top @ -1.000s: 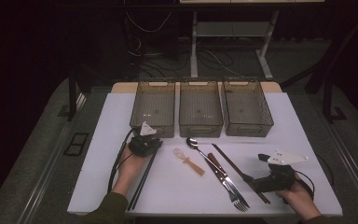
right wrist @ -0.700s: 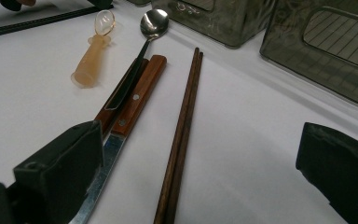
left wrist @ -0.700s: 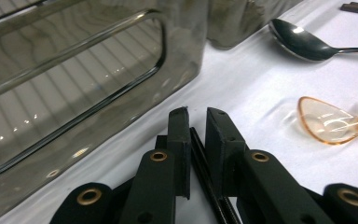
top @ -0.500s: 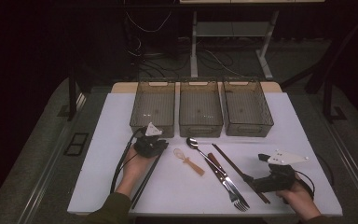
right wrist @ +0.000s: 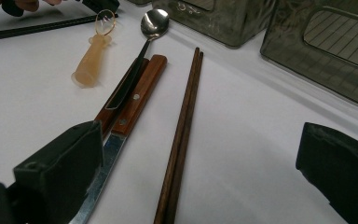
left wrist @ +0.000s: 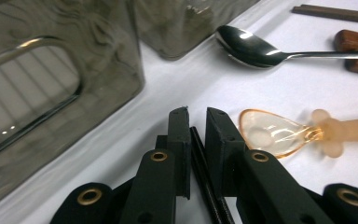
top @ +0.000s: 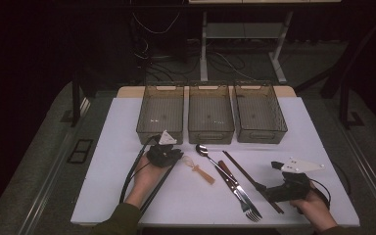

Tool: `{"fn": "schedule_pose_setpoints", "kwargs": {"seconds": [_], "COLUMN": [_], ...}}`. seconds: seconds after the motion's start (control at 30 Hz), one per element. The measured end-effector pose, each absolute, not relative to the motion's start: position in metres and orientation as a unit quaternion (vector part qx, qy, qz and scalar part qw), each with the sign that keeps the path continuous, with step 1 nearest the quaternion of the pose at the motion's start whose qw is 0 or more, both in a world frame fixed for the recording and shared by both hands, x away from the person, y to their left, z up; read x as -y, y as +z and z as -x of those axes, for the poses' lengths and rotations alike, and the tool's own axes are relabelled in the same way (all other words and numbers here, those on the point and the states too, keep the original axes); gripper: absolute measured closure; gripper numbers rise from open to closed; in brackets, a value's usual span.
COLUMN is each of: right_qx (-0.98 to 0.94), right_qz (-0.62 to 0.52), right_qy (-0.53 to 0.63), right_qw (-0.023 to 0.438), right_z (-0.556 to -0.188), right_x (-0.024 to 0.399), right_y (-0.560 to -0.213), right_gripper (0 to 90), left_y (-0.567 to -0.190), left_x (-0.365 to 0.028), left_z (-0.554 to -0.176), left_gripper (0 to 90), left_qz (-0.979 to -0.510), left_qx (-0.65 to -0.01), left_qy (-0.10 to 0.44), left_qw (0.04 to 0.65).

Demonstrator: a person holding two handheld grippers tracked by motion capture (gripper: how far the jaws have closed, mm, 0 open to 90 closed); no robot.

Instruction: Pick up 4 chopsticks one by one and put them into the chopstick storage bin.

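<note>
Since a second ago our left hand-held gripper (top: 169, 152) has slid a little rightward along the table (top: 127, 147), toward the orange baby spoon (top: 199, 170), while our right hand-held gripper (top: 276, 182) keeps its place near the table's front right, jaws spread wide over nothing. In the left gripper view the left jaws are clenched on a pair of black chopsticks (left wrist: 204, 186), gripped near one end; their long free length trails back beside our forearm in the high view. We judge that this long overhang could swing and sweep the baby spoon or the metal spoon (top: 206, 152) just beside it. The slim sticks may also slip or scissor apart in the jaws. The leftmost bin (top: 160, 113) stands close ahead, so a tilted lift could knock its wall.
</note>
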State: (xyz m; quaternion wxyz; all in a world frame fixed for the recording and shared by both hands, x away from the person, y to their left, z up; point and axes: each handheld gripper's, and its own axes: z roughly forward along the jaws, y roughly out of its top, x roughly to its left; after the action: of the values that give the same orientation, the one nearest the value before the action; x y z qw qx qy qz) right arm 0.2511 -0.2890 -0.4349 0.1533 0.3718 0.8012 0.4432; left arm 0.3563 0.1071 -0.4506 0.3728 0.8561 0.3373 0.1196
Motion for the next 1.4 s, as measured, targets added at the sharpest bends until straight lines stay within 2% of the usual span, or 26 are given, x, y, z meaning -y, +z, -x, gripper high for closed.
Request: {"fn": "schedule_pose_setpoints", "kwargs": {"seconds": [0.27,0.43,0.63,0.87,1.0,1.07,1.4], "right_qx": [-0.801,-0.8,-0.8,-0.801,-0.801,-0.802,-0.802], "right_qz": [-0.372,-0.372,-0.372,-0.371,-0.371,-0.371,-0.372], "right_qy": [0.444,0.444,0.444,0.443,0.443,0.442,0.441], "right_qw": [0.153,0.153,0.154,0.155,0.155,0.155,0.156], "right_z": [-0.251,-0.251,-0.25,-0.25,-0.25,-0.25,-0.249], "right_x": [0.289,0.29,0.29,0.29,0.29,0.29,0.289], "right_y": [-0.435,-0.434,-0.434,-0.434,-0.434,-0.435,-0.435], "right_gripper": [1.1,1.1,1.1,1.1,1.1,1.1,1.1], "left_y": [-0.45,-0.444,-0.433,-0.425,-0.424,-0.424,-0.43], "left_x": [-0.106,-0.113,-0.132,-0.154,-0.164,-0.17,-0.18], "left_z": [-0.356,-0.355,-0.345,-0.314,-0.297,-0.287,-0.253], "left_gripper": [78.7,65.2,50.2,45.8,48.5,56.3,74.2], "left_qz": [-0.859,-0.85,-0.839,-0.832,-0.831,-0.831,-0.846], "left_qx": [-0.333,-0.342,-0.353,-0.346,-0.343,-0.34,-0.335], "left_qy": [0.12,0.129,0.113,0.117,0.119,0.121,0.091], "left_qw": [0.369,0.38,0.398,0.419,0.422,0.424,0.406]}}
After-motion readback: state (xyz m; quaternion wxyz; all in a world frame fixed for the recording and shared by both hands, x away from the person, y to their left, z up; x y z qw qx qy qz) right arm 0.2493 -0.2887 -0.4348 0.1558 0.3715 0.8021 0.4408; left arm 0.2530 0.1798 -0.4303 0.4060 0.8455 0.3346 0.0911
